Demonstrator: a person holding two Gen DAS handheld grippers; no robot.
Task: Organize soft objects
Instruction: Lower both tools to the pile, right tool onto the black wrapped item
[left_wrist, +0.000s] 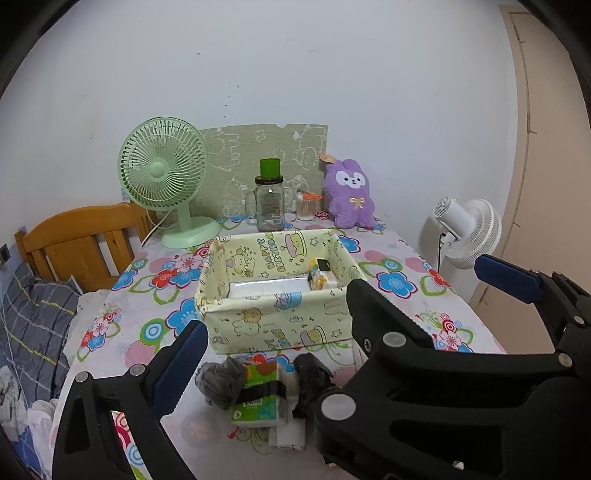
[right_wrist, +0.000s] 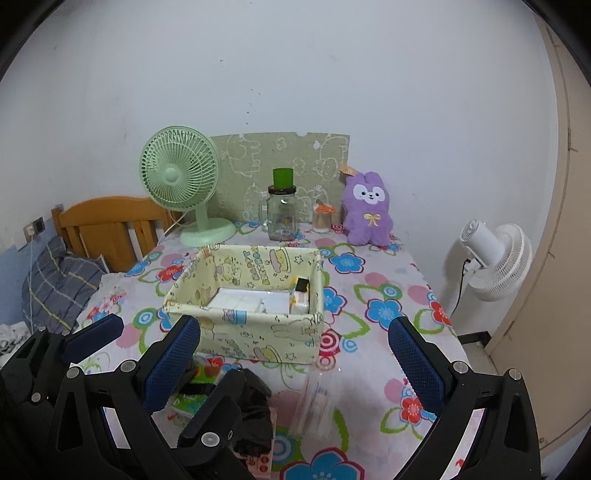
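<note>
Two black handheld grippers with blue ribbed pads hover low over a table: the left gripper (left_wrist: 273, 365) and the right gripper (right_wrist: 295, 350) both have their jaws spread wide, holding nothing. The flower-print tablecloth (left_wrist: 388, 280) covers the table. At its centre sits a pale yellow fabric storage box with cartoon prints (left_wrist: 275, 314), holding white packs. Just in front of the box lie a green tissue pack (left_wrist: 258, 395), a crumpled grey sock (left_wrist: 219, 382) to its left and a black sock (left_wrist: 312, 380) to its right.
</note>
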